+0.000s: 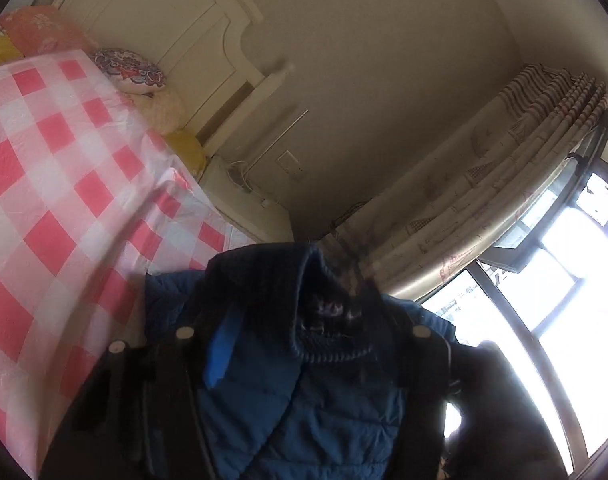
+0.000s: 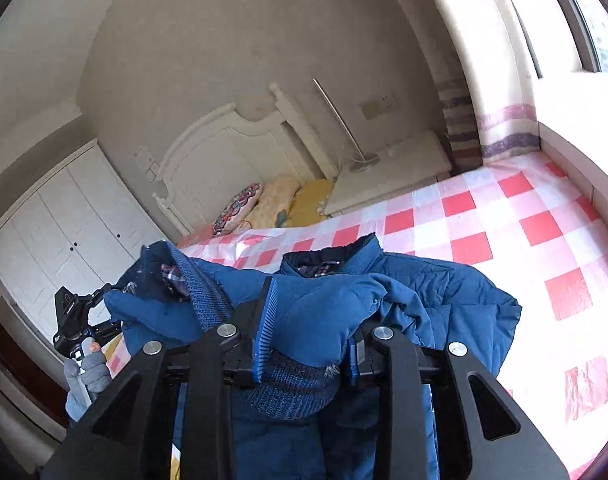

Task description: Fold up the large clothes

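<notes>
A blue quilted jacket (image 1: 304, 420) with dark knit trim hangs lifted above the bed. In the left wrist view my left gripper (image 1: 315, 344) is shut on its bunched knit collar, and one blue finger pad (image 1: 220, 352) shows beside the fabric. In the right wrist view my right gripper (image 2: 307, 344) is shut on a blue fold and knit cuff of the jacket (image 2: 443, 304), whose far side trails onto the bed. The left gripper (image 2: 76, 320) shows at the left of that view, held by a grey-gloved hand (image 2: 90, 372). Cloth hides both pairs of fingertips.
The bed (image 2: 503, 220) wears a red and white checked sheet (image 1: 44, 160). Pillows (image 2: 260, 204) lie against a cream headboard (image 2: 224, 148). A white wardrobe (image 2: 64, 228) stands at the left, a bedside table (image 2: 383, 176) beside the bed, and a curtain (image 1: 503, 168) and bright window (image 1: 563, 280) at the right.
</notes>
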